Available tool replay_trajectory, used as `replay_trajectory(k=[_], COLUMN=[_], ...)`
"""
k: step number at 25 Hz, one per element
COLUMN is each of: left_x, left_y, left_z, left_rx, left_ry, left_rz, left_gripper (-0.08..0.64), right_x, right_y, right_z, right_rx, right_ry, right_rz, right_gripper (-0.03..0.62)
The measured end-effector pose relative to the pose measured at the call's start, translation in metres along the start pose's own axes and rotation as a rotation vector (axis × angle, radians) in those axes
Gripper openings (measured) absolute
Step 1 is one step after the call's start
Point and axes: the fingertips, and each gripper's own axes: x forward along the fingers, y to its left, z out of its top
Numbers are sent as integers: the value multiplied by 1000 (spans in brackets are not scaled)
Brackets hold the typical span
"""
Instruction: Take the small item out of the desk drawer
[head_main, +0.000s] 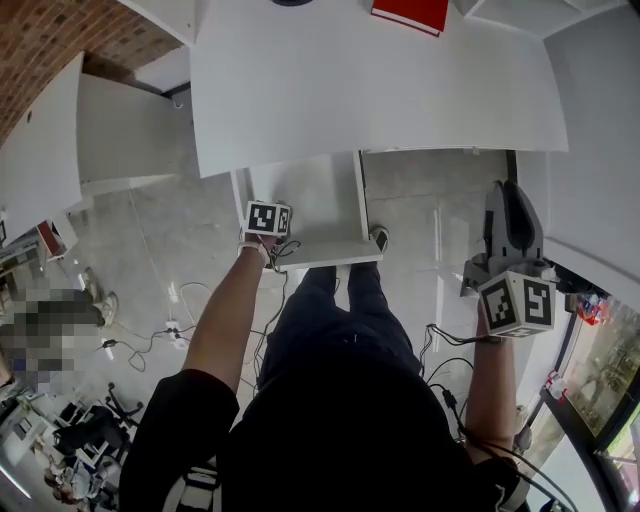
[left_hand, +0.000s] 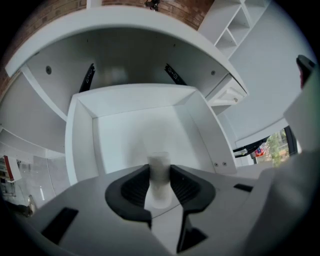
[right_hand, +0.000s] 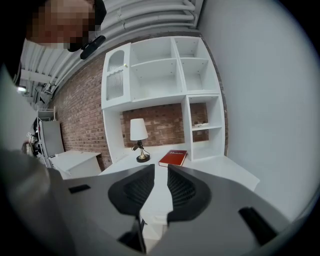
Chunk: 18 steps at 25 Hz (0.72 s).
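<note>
A small white cylinder (left_hand: 159, 172) stands upright between the black pads of my left gripper (left_hand: 160, 184), which is shut on it. Behind it lies the open white drawer (left_hand: 145, 127), its floor bare. In the head view the drawer (head_main: 312, 205) sticks out from under the white desk (head_main: 370, 85), and my left gripper (head_main: 268, 218) hovers at its front left corner; the cylinder is hidden there. My right gripper (head_main: 508, 200) is held off to the right of the drawer. Its jaws (right_hand: 161, 187) stand a narrow gap apart with nothing between them.
A red book (head_main: 410, 14) lies at the desk's far edge, also seen as the red book (right_hand: 173, 158) next to a table lamp (right_hand: 138, 134) below white wall shelves (right_hand: 165, 75). Cables (head_main: 165, 330) trail over the floor at the left. The person's legs stand just in front of the drawer.
</note>
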Motion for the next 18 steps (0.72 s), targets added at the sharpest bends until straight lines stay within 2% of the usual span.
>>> replay_trajectory(k=[10, 18], left_x=[-89, -179], left_y=[-26, -17], left_z=[35, 91], left_rx=[6, -3], left_ry=[-224, -448], left_rz=[6, 10], left_gripper=[127, 127], right_x=[3, 3], right_y=[25, 48], right_z=[52, 100], right_rx=[-2, -24], right_ry=[-98, -184], right_rz=[107, 151], right_gripper=[67, 61])
